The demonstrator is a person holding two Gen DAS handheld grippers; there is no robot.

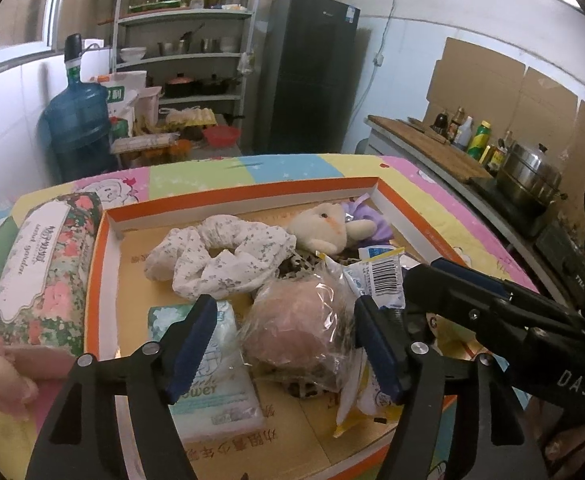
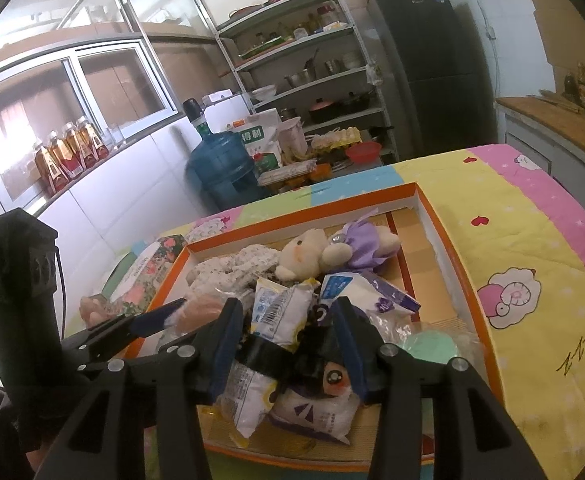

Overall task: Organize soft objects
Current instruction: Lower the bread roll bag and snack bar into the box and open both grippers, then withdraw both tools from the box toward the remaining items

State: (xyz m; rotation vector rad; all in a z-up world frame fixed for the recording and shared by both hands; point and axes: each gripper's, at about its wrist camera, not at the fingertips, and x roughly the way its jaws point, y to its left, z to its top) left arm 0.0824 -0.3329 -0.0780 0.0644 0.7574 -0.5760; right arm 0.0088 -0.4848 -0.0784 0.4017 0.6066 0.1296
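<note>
A shallow orange-rimmed box (image 1: 99, 280) on the table holds soft things. My left gripper (image 1: 284, 344) stands open around a pink soft ball in clear wrap (image 1: 296, 328), and its pads (image 1: 192, 344) are clear of the ball. A white floral cloth (image 1: 220, 256), a cream plush bear (image 1: 324, 228) and a tissue pack (image 1: 212, 380) lie nearby. My right gripper (image 2: 288, 332) is shut on a dark plush toy (image 2: 324, 372) above white packets (image 2: 280, 308). From the left wrist view it (image 1: 424, 280) reaches in from the right.
A floral tissue pack (image 1: 40, 268) lies left of the box, with a person's fingers (image 1: 4, 372) beside it. A pastel cloth (image 2: 512, 240) covers the table. A counter with a steel pot (image 1: 528, 176) runs along the right. A water jug (image 1: 76, 128), shelves and a fridge stand behind.
</note>
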